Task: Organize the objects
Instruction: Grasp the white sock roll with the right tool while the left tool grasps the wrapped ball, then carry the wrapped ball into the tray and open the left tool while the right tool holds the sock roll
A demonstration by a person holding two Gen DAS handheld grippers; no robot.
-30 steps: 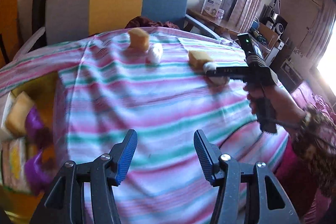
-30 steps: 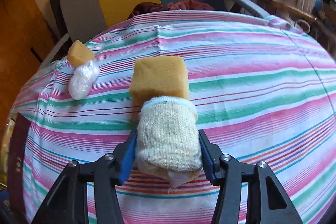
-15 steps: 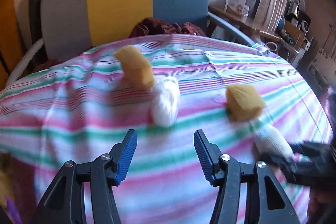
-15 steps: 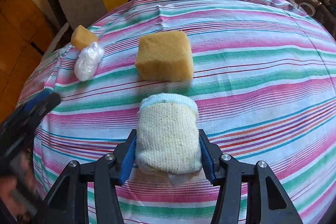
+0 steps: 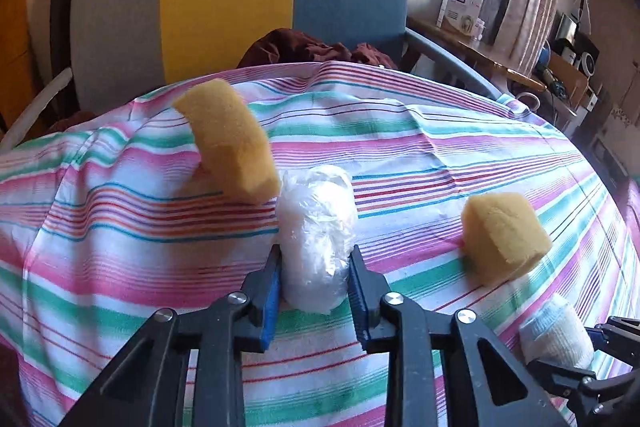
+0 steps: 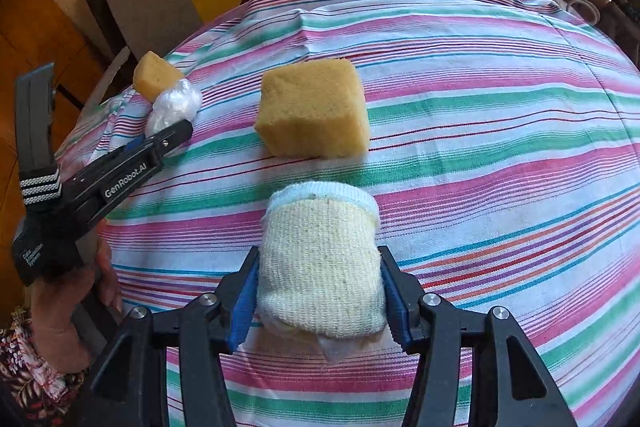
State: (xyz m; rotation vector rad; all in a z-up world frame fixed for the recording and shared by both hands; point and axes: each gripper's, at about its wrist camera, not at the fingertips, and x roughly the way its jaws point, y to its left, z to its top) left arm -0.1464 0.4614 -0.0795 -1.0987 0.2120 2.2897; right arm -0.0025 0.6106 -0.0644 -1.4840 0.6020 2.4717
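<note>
Since a second ago the left gripper (image 5: pixel 314 269) has swung in over the striped tablecloth (image 5: pixel 440 131) and clamped its blue pads on the plastic-wrapped white bundle (image 5: pixel 316 227), which earlier lay untouched beside the tall yellow sponge (image 5: pixel 230 139). That sponge leans just behind the bundle, touching or nearly touching its upper left edge. On the right, the right gripper (image 6: pixel 320 301) is clenched on the knitted cream roll (image 6: pixel 320 259), held by its lower half, with the second sponge block (image 6: pixel 314 111) resting a little beyond it on the cloth. A hand (image 6: pixel 60 307) carrying the left tool shows at the left edge of the right wrist view. The wrapped bundle looks light and soft, and its crinkled film is probably slippery, so a grip across the middle of its width, as now, seems safer than one at the loose ends of the wrap. The roll looks equally light and squashy; its textured knit should give the pads good purchase, though squeezing harder would only deform it. Both sponges would compress easily and are best taken across their flat sides.
</note>
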